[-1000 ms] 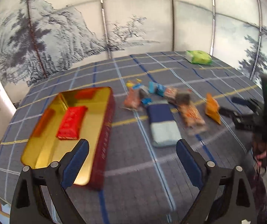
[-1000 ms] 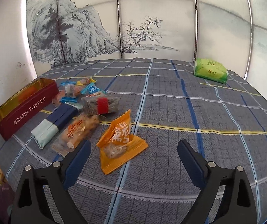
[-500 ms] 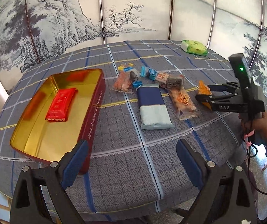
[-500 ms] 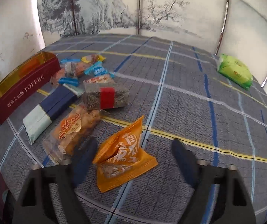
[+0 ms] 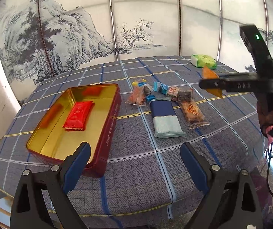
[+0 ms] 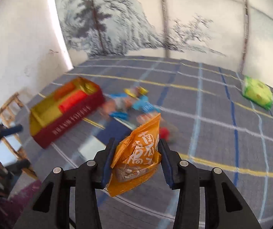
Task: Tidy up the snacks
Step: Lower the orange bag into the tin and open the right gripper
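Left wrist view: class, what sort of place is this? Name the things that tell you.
Probably a room at home or a tea room, staged for recording: a round table under a plaid cloth, painted landscape screens behind it, and snacks beside an open toffee tin.

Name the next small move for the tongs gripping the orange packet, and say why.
Probably carry it across to the open tin. The right tongs have just closed on the orange packet and hold it clear of the tablecloth; the tin holds only a red packet, with room beside it.

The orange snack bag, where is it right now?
The orange snack bag is off the table, pinched in the right gripper, in the air above the loose snacks, right of the tin.
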A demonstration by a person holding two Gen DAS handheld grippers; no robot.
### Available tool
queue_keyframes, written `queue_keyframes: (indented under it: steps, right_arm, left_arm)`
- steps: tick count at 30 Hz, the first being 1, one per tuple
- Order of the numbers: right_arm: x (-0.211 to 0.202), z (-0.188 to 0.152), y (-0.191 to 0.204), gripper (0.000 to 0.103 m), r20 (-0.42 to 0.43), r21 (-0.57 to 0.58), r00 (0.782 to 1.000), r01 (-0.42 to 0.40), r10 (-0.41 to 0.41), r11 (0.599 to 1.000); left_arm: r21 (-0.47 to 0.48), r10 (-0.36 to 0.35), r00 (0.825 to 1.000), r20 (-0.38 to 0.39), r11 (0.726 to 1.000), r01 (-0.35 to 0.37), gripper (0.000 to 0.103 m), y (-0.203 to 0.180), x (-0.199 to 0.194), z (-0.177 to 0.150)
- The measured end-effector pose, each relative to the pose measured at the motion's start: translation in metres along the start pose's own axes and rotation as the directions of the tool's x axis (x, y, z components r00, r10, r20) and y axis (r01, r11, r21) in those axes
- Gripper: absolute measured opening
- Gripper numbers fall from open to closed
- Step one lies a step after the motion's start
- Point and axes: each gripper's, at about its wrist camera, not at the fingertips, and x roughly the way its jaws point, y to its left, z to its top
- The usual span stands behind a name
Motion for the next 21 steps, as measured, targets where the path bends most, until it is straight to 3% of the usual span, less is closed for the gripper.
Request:
queue_keyframes:
  steps: [4, 9, 16, 21]
  right_arm:
    - [0.023, 0.035, 0.034, 0.045, 0.009, -0.009, 0.992, -0.126, 0.127, 0.992]
    - [0.075, 0.072, 0.082, 0.046, -0.046, -0.051, 0.977, -0.208, 0.206, 0.977]
    - [0.144, 0.092, 0.123, 0.046, -0.127, -0.053, 0.967, -0.229, 0.221, 0.972]
    - [0.182, 0.094, 0.128, 0.046, -0.174, -0.031, 0.965, -0.207, 0.198, 0.978]
  left_arm:
    - [-0.023, 0.005, 1.0, 0.007, 1.0, -0.005, 0.093, 0.012, -0.008, -0.004]
    - [-0.032, 0.027, 0.999, 0.03, 0.999, -0.026, 0.093, 0.025, -0.022, -0.013]
    - [-0.051, 0.049, 0.997, 0.053, 0.998, -0.046, 0.095, 0.043, -0.033, -0.024]
    - [-0.087, 0.045, 0.999, 0.023, 0.995, -0.043, 0.095, 0.057, -0.028, -0.031]
